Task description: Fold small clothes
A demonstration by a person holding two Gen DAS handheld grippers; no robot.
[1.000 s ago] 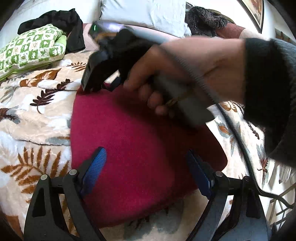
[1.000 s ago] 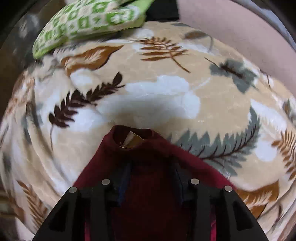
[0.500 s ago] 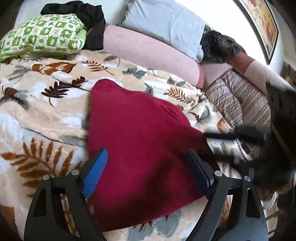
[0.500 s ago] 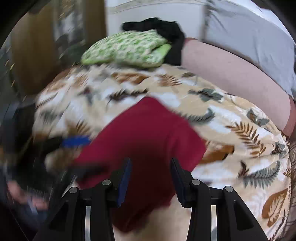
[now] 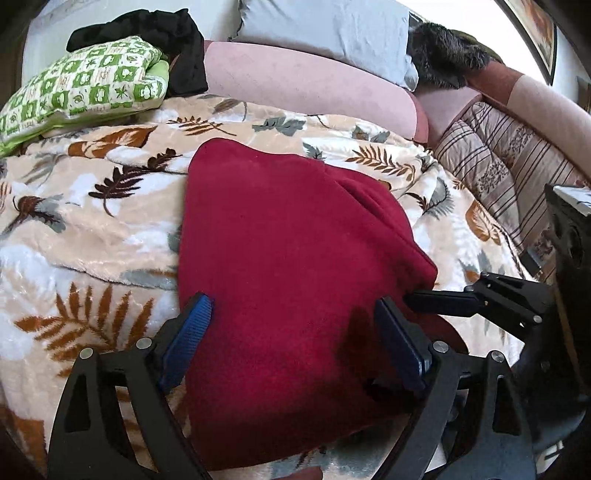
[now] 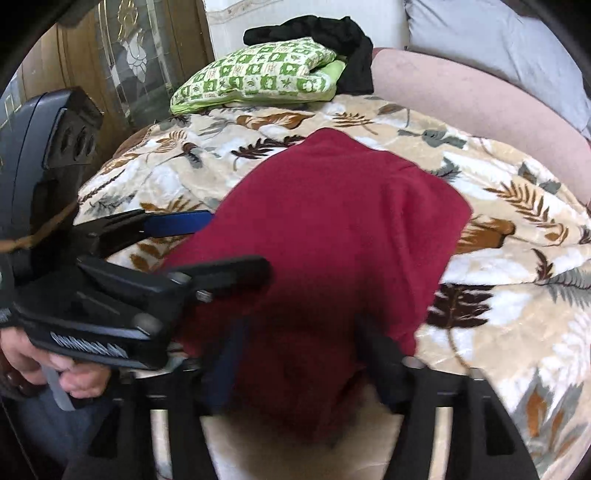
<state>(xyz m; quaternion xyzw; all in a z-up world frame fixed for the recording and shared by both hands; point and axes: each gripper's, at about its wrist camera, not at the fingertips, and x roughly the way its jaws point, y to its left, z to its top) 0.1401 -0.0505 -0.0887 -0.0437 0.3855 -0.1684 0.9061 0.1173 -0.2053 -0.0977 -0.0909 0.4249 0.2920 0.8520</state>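
Note:
A dark red fleece garment (image 5: 288,258) lies folded on the leaf-print blanket (image 5: 85,229); it also shows in the right wrist view (image 6: 332,229). My left gripper (image 5: 295,343) is open, its blue pads either side of the garment's near edge, just above it. It also shows at the left of the right wrist view (image 6: 207,243). My right gripper (image 6: 299,350) is open over the garment's near end, nothing held. Its fingers enter the left wrist view from the right (image 5: 443,299) beside the garment's edge.
A green-checked pillow (image 5: 81,92) and a black cloth (image 5: 147,33) lie at the back left. A pink bolster (image 5: 306,85), a grey pillow (image 5: 325,26) and a striped cushion (image 5: 498,166) line the back and right. A glass-panelled door (image 6: 136,55) stands left.
My right gripper has let go of the garment's far end, pulled back from over the bed and opened; it now sits at the near right. The garment lies flat.

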